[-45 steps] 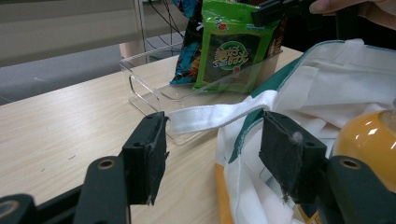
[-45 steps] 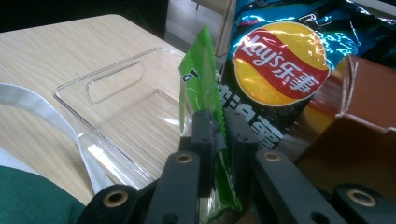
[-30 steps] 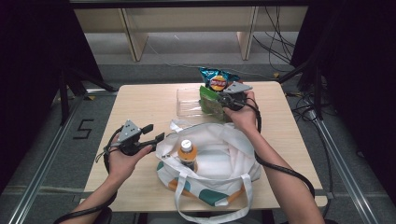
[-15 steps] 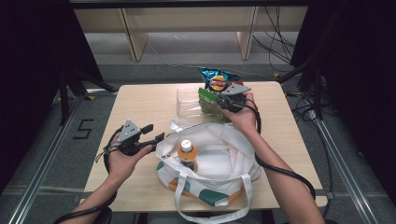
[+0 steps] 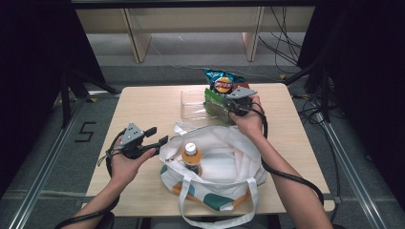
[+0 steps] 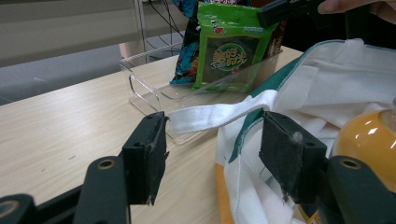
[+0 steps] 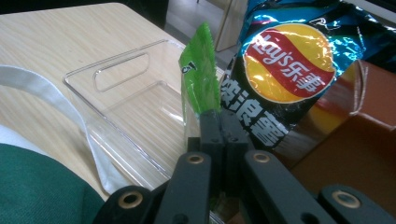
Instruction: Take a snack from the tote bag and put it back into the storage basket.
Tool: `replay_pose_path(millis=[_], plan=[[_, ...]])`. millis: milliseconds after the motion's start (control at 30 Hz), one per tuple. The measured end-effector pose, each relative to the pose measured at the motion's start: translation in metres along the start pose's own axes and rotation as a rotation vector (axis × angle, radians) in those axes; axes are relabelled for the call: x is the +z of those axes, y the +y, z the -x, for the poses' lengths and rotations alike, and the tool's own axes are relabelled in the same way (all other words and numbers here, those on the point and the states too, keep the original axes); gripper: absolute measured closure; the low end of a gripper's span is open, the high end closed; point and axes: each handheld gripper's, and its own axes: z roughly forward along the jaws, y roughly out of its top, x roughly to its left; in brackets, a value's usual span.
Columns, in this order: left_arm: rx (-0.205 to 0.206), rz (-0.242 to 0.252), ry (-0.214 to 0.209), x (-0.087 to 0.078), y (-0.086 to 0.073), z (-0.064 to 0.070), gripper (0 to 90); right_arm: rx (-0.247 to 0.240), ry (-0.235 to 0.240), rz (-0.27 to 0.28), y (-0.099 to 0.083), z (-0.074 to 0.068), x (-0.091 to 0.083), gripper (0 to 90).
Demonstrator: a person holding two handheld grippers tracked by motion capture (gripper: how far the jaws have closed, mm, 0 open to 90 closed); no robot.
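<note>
Almost nothing moved in the last second. Right gripper [image 5: 228, 106] stays clamped on the flat green foil snack packet [image 5: 216, 104], upper centre, still standing in the clear plastic tray [image 5: 191, 102]. Left gripper [image 5: 156, 135] stays wide open beside the white fabric tote bag [image 5: 229, 162]. Lift-out not started.

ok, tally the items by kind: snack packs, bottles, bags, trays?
Snack packs: 2, green pack shut in right gripper, blue chips bag
Bottles: 1, bottle inside the tote
Bags: 1, tote
Trays: 1, clear tray
Total: 5
</note>
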Motion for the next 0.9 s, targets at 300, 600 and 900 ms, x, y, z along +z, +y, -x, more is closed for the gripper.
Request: replay_pose_path(millis=[300,600,900], plan=[[0.000,0.000,0.001,-0.0002,0.0000,0.0000,40.2,0.008,-0.020,0.011,0.0004,0.0051,-0.0024,90.0],[0.000,0.000,0.001,-0.0001,0.0000,-0.0001,40.2,0.015,-0.008,-0.008,-0.0032,0.0036,-0.0019,90.0],[0.006,0.001,0.000,0.0002,0.0001,0.0000,40.2,0.007,0.002,0.004,-0.0015,0.0037,-0.0038,79.8]])
